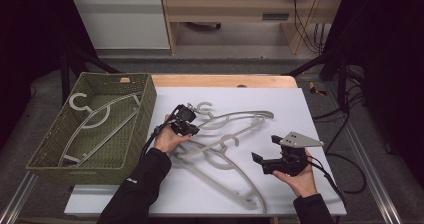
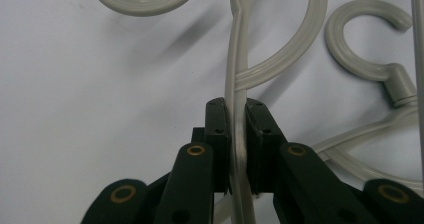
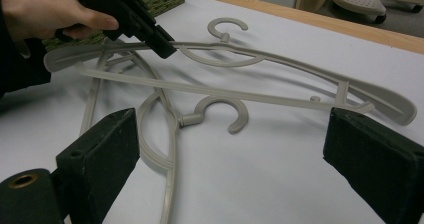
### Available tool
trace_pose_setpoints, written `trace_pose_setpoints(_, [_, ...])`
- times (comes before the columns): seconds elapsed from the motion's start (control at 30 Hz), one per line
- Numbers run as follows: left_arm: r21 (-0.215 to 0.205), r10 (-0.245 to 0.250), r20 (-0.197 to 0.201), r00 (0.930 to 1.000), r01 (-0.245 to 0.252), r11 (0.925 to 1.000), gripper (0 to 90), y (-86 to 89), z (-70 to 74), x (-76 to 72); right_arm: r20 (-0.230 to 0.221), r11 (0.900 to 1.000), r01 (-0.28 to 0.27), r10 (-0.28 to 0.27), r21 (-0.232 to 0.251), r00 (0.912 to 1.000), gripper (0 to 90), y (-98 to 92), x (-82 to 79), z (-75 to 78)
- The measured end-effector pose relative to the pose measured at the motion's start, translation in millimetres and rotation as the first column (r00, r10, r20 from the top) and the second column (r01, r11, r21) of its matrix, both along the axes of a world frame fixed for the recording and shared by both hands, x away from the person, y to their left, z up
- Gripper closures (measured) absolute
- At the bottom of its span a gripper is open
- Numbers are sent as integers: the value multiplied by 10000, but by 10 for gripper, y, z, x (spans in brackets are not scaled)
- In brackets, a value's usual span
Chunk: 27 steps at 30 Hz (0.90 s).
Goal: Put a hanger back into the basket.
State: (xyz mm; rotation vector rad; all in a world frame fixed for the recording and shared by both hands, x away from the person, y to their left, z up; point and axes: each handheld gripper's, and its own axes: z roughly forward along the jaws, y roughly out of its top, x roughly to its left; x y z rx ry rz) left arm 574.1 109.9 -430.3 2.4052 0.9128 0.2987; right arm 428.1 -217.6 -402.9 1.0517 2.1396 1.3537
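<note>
- Hangers of grey plastic lie tangled at the surface (image 1: 300,104) centre.
- Left hand-held gripper (image 1: 189,128) clamps the top hanger (image 1: 240,118) by its shoulder bar.
- Right hand-held gripper (image 1: 263,149) hangs wide, empty, at four o'clock.
- Green basket (image 1: 145,109), nine o'clock, holds another hanger (image 1: 95,121).

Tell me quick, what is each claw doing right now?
Left claw: closed on the upper bar of a grey plastic hanger.
Right claw: open, holding nothing, above the table.
</note>
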Motion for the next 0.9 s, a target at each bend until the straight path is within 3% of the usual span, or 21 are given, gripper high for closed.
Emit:
trace_pose_setpoints(0.17, [-445, 153, 329, 9993, -138, 9989, 818, 25, 149, -80, -26, 10000, 41, -41, 17, 10000, 83, -3, -4, 4])
trace_pose_setpoints(0.43, [-542, 570, 787, 9953, -528, 9971, 818, 81, 364, -203, 24, 10000, 40, -40, 20, 10000, 82, -18, -10, 17])
trace_pose_setpoints(0.7, [-723, 931, 1368, 9862, -838, 9939, 818, 169, 647, -391, 10, 9999, 100, -100, 55, 9999, 82, -22, -13, 23])
trace_pose_setpoints(0.9, [-718, 887, 1676, 9819, -776, 9944, 818, 237, 806, -514, 39, 9998, 156, -156, 96, 9999, 76, -29, -15, 30])
